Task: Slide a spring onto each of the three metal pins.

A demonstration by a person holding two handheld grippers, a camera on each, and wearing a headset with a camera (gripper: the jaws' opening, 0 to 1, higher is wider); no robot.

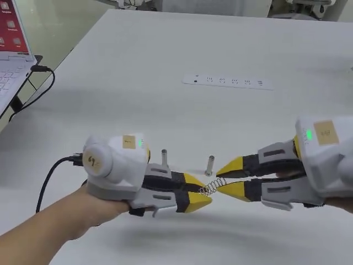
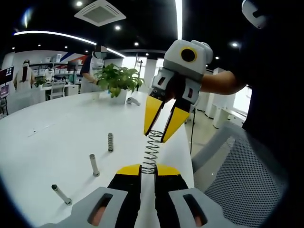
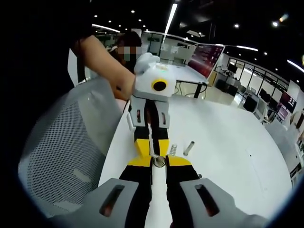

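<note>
The white table [image 1: 165, 66] runs away from me, with a laptop [image 1: 8, 49] off its edge at about 10 o'clock. In the left gripper view a mesh chair [image 2: 242, 180] stands at 4 o'clock.

My left gripper [image 1: 201, 194] points toward 3 o'clock and my right gripper [image 1: 222, 180] toward 9 o'clock, so they meet nearly tip to tip above the near part of the table. The left gripper's jaws are drawn narrow and pinch one end of the spring [image 1: 212, 186]. The right gripper's jaws are parted in a V around the other end; I cannot tell whether they touch it. The spring bridges the small gap between the two pairs of yellow tips, off the table.

A power strip [image 1: 228, 81] lies flat at 12 o'clock, well apart from the grippers.

In the left gripper view the three pins stand in a row at 9 to 10 o'clock from my jaws. The nearest pin [image 2: 61, 194] and the middle pin [image 2: 94, 164] are bare. The far pin [image 2: 110, 141] already wears a coil around it.
</note>
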